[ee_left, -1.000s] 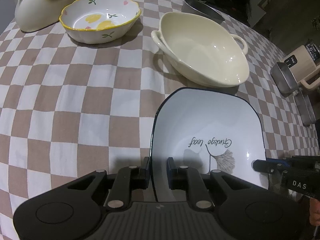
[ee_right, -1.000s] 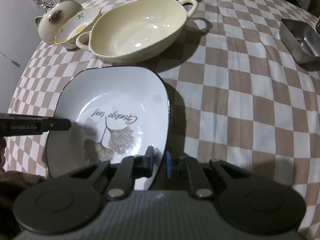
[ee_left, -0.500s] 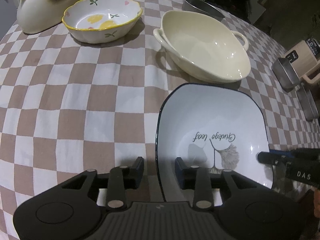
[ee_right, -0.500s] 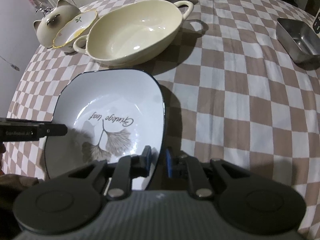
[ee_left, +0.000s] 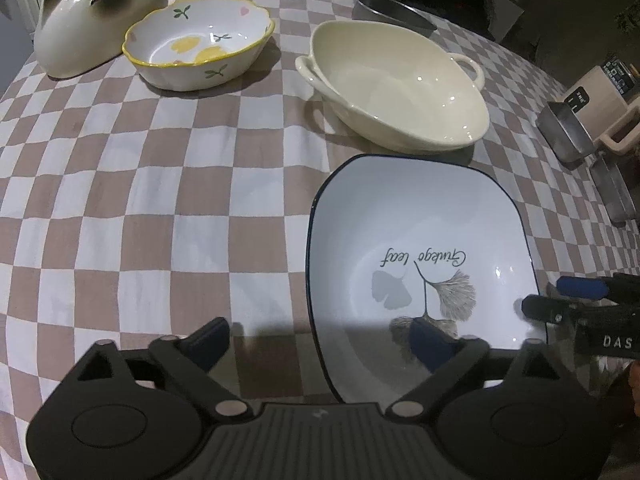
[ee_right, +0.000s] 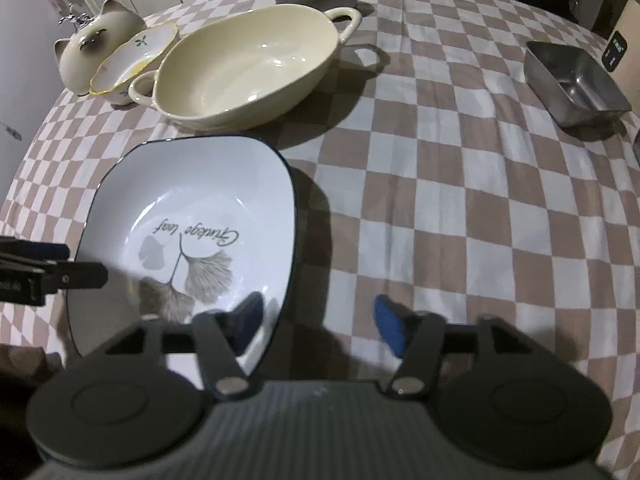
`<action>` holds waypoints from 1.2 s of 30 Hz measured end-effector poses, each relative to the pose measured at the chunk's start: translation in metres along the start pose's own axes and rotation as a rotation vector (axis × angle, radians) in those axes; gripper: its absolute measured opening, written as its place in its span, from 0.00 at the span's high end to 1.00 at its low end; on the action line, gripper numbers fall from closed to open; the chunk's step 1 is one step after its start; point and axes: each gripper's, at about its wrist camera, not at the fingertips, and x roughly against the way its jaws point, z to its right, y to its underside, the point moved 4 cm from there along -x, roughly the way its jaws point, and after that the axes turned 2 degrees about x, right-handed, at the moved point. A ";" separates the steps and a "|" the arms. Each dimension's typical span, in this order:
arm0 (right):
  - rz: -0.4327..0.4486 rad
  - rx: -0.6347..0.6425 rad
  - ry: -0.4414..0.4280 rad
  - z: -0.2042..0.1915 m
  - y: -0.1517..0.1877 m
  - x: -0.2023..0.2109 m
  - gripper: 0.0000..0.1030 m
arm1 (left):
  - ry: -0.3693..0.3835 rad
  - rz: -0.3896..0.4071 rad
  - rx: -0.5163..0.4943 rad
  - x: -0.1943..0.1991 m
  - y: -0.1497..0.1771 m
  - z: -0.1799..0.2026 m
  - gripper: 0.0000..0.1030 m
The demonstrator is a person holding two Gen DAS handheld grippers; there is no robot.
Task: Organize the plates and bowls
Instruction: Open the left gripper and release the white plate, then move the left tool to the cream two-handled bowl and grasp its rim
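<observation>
We hold both the left tongs point(ee_left: 320, 334) and right tongs point(ee_right: 320, 322) wide, straddling opposite rims of the ginkgo plate point(ee_left: 420, 240).

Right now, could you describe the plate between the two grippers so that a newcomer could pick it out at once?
On the brown-and-white checked tablecloth, look in front of the cream two-handled bowl, nearest the cameras. There sits the square plate. Unlike the round bowls behind it, it is white with a thin dark rim, printed ginkgo leaves and handwritten script.
</observation>
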 end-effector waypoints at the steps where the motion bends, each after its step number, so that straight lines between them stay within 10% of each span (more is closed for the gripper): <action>1: 0.006 0.008 0.006 0.000 0.001 0.001 0.14 | -0.002 0.007 -0.005 0.001 0.001 0.001 0.02; 4: 0.044 0.023 0.015 -0.001 0.002 0.007 0.00 | -0.010 0.031 -0.017 0.005 0.001 0.003 0.01; 26: 0.470 -0.045 -0.006 0.026 -0.042 0.075 0.00 | 0.084 0.440 0.041 0.060 -0.039 0.010 0.00; 36: 0.591 -0.058 0.036 0.041 -0.099 0.063 0.00 | 0.084 0.481 0.162 0.056 -0.088 0.004 0.00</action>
